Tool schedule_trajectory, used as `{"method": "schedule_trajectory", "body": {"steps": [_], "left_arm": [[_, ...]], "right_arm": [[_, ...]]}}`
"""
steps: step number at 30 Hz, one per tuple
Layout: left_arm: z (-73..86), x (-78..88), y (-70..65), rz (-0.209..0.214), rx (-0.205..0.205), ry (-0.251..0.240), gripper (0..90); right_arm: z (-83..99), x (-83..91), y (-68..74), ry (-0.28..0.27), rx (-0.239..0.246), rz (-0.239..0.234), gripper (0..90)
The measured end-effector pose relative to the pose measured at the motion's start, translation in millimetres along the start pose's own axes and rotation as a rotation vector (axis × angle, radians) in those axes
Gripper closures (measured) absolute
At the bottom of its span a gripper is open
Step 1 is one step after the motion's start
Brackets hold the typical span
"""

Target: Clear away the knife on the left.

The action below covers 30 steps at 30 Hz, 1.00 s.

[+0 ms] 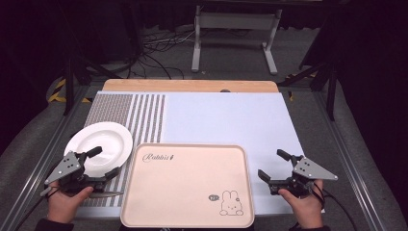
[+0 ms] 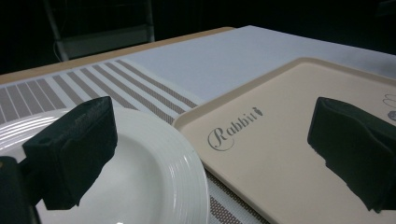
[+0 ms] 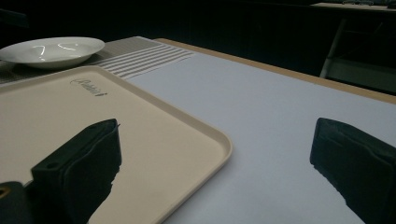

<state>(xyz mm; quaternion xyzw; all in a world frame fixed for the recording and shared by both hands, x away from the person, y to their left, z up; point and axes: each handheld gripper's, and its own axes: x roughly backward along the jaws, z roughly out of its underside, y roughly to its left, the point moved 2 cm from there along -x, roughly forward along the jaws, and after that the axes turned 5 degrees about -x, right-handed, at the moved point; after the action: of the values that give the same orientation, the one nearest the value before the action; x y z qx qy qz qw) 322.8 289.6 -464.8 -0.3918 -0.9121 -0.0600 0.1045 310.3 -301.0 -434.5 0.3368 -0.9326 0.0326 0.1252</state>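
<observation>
A white plate (image 1: 101,143) lies on the striped part of the mat at the left; the left gripper view has the plate (image 2: 144,177) close below. A beige tray (image 1: 187,185) with a rabbit print sits at the front centre, and appears as the tray (image 2: 280,135) and the tray (image 3: 56,121) in the gripper views. My left gripper (image 1: 105,162) is open at the plate's near right edge, one jaw over the plate, the other beside the tray. My right gripper (image 1: 274,164) is open just right of the tray, holding nothing.
A pale blue mat (image 1: 226,120) covers the table, with a brown striped band (image 1: 139,120) at its left. A wooden table edge (image 1: 190,85) runs along the back. Beyond it stand a white frame (image 1: 235,33) and floor cables (image 1: 159,48).
</observation>
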Motion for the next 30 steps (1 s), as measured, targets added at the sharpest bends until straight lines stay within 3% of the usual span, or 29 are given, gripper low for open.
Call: {"method": "schedule_trajectory", "body": {"steps": [4,14,21,24,30], "left_arm": [[-3.0,1.8,-1.5,0.026,0.011,0.002,2.8],[-8.3,5.3,0.4,0.048,0.012,0.025,4.2],[-17.2,12.4,4.3,0.071,-0.054,0.117,4.7],[-21.7,16.1,6.9,0.079,-0.095,0.179,5.0],[-25.4,19.7,8.6,0.089,-0.130,0.246,5.9]], "right_arm": [[0.9,-0.6,-0.5,0.001,-0.009,-0.005,2.9],[0.5,-1.3,0.1,-0.009,-0.010,-0.006,2.3],[-0.4,-4.2,0.2,-0.004,-0.010,-0.018,2.4],[0.0,-6.4,0.6,0.002,-0.008,-0.026,2.4],[1.8,-8.1,0.6,0.021,-0.009,-0.037,2.4]]}}
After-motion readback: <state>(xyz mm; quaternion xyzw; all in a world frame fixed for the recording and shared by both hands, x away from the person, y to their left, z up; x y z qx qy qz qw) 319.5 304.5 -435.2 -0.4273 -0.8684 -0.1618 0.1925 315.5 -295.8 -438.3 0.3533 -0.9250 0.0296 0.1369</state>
